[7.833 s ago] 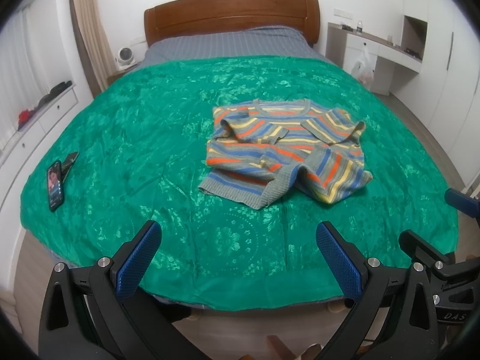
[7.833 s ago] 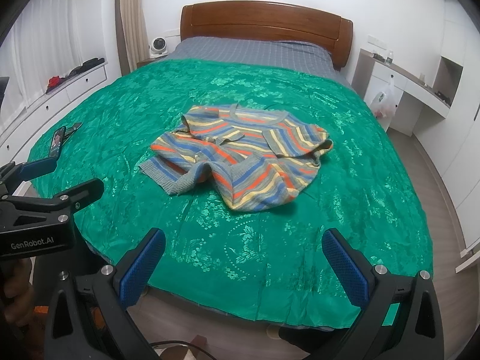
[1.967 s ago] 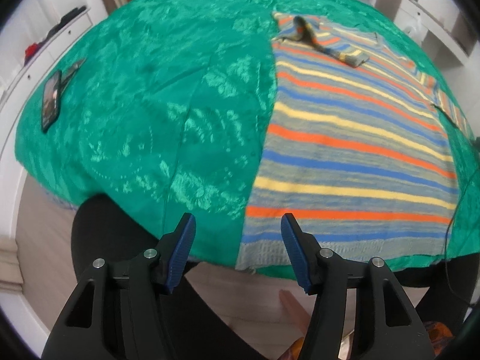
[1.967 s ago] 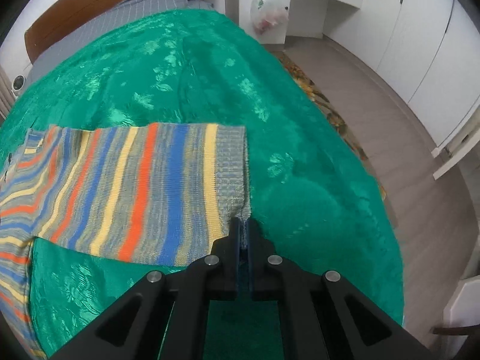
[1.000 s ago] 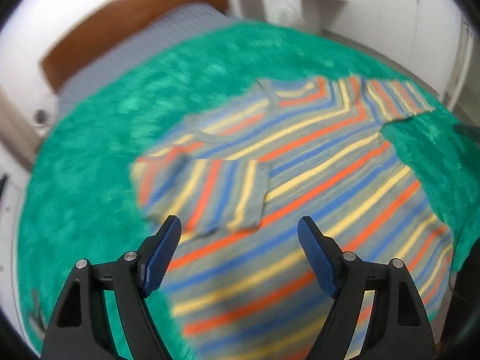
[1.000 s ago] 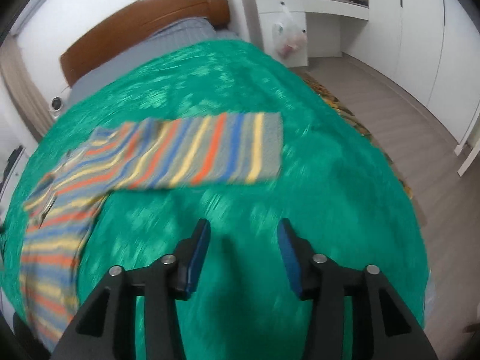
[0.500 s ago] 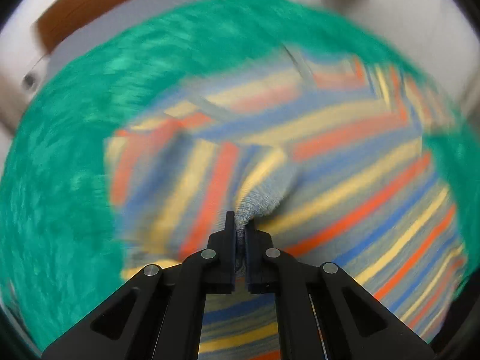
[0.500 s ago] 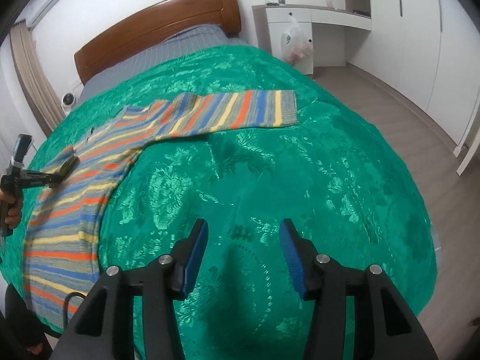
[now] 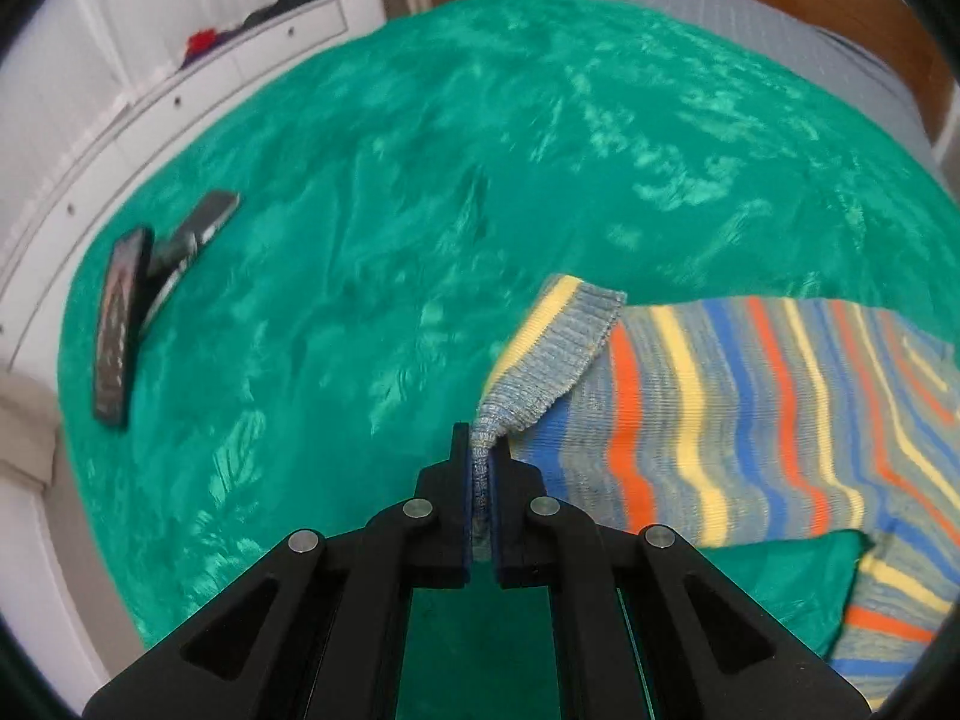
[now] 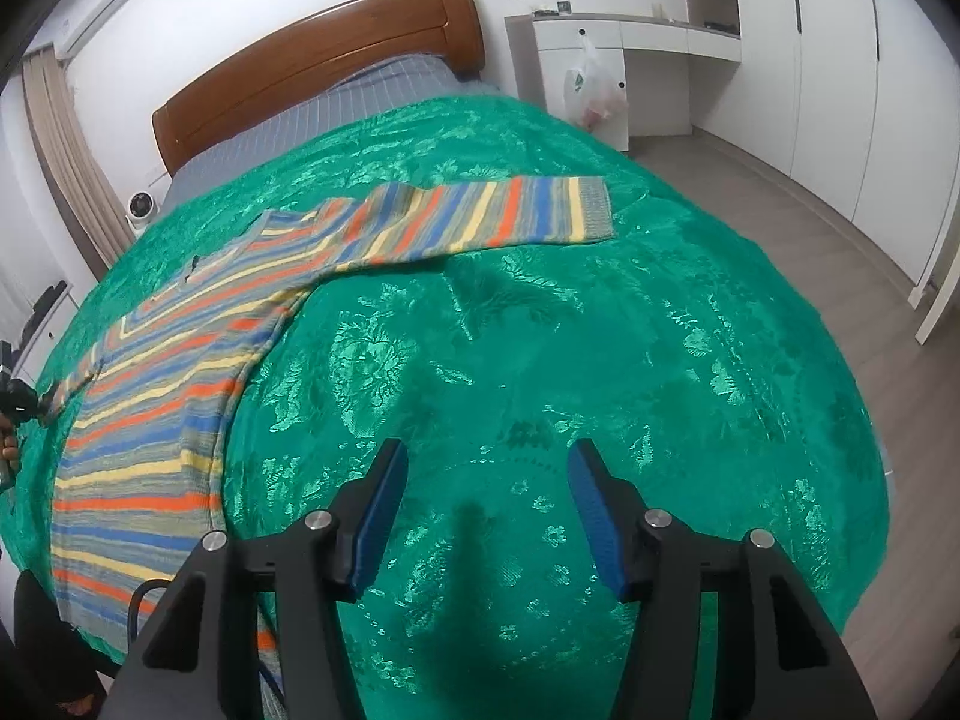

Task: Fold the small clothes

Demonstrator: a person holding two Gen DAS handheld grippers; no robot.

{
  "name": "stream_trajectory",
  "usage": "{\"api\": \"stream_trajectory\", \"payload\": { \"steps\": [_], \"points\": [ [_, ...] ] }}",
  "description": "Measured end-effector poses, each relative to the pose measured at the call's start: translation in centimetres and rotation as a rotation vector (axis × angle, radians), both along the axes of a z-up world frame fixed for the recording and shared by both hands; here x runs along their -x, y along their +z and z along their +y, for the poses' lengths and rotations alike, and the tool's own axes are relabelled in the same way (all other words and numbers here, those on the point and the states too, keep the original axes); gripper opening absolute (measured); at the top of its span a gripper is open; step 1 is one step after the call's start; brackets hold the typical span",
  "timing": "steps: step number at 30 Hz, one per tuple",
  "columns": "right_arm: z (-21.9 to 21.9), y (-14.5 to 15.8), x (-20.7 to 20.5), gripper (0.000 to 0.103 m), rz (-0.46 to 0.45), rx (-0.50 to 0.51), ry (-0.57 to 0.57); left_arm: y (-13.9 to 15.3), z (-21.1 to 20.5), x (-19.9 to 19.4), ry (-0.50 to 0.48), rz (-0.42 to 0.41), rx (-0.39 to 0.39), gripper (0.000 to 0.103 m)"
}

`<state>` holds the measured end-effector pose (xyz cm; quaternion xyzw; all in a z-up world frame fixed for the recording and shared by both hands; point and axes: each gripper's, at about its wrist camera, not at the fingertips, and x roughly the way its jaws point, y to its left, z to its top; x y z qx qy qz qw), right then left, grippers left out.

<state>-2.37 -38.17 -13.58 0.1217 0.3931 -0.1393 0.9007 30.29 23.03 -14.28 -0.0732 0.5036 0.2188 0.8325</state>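
Across the bed (image 10: 600,330), a green floral bedspread (image 9: 390,180) covers nearly everything, and the striped sweater (image 10: 180,360) lies spread flat on it, one sleeve (image 10: 480,216) stretched out sideways. The right claw (image 10: 483,516) hangs above bare bedspread near the foot, its blue pads spread apart and holding nothing. The left claw (image 9: 478,480) is pressed together on the ribbed cuff (image 9: 540,360) of the other sleeve. Two phones (image 9: 150,276) lie near the bed's edge.

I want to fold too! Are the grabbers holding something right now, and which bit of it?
The left gripper pinches the striped sweater by the ribbed cuff of one sleeve. The right gripper is open and holds nothing.
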Motion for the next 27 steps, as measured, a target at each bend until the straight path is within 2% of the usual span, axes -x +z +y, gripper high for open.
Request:
{"api": "stream_trajectory", "payload": {
  "steps": [4, 9, 12, 15, 16, 17, 19, 22, 23, 27],
  "points": [
    [0.2, 0.0, 0.0, 0.055, 0.005, 0.020, -0.007, -0.7, -0.3, 0.1, 0.015, 0.001, 0.001, 0.002],
    [0.1, -0.3, -0.2, 0.055, 0.021, 0.024, -0.017, -2.7, 1.1, 0.1, 0.053, 0.018, 0.048, 0.002],
    [-0.2, 0.0, 0.0, 0.055, 0.015, 0.014, -0.023, -3.0, 1.2, 0.0, 0.044, 0.016, 0.056, 0.003],
    [0.4, 0.9, -0.3, 0.055, 0.025, 0.022, 0.019, -2.3, 1.6, 0.7, 0.028, 0.003, 0.095, 0.017],
    [0.9, 1.4, -0.5, 0.056, 0.029, 0.013, 0.062, -1.8, 1.8, 1.3, 0.027, 0.000, 0.108, 0.030],
    [1.4, 1.7, -0.7, 0.055, 0.031, -0.005, 0.098, -1.1, 1.8, 2.3, 0.020, -0.009, 0.114, 0.048],
    [2.7, 1.9, -1.7, 0.055, 0.039, -0.097, 0.208, 0.2, 1.0, 4.4, -0.036, -0.047, 0.121, 0.058],
    [5.0, 0.4, -4.4, 0.055, 0.069, -0.302, 0.375, 1.5, -2.0, 8.1, -0.182, -0.065, 0.134, 0.059],
    [5.5, -0.2, -5.2, 0.055, 0.081, -0.342, 0.403, 1.5, -3.6, 9.7, -0.252, -0.061, 0.171, 0.060],
    [6.8, -4.0, -9.5, 0.054, 0.156, -0.483, 0.480, 0.4, -8.7, 14.3, -0.423, -0.029, 0.269, 0.062]
  ]
}}
